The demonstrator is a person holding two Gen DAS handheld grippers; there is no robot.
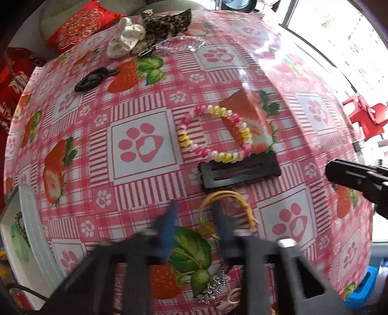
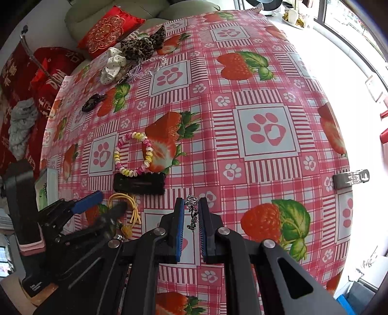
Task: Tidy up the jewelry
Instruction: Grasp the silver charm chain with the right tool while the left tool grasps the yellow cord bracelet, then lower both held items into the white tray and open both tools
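My left gripper (image 1: 195, 213) is open over a yellow hair tie (image 1: 224, 208) with a yellow charm; its jaws straddle the tie's left side. It shows blurred in the right wrist view (image 2: 109, 202). My right gripper (image 2: 191, 202) has its jaws close around a small silver chain piece (image 2: 192, 210), which hangs between the pads. A pink and yellow bead bracelet (image 1: 213, 133) and a black hair clip (image 1: 238, 170) lie just beyond the tie. A silver snowflake piece (image 1: 213, 288) lies under my left gripper.
A white scrunchie (image 1: 125, 36), a leopard bow (image 1: 165, 20) and a clear bead chain (image 1: 179, 42) lie at the far edge. A black hair tie (image 1: 93, 78) lies far left. A white tray (image 1: 31, 237) stands at the left. A metal clip (image 2: 351, 179) sits on the right edge.
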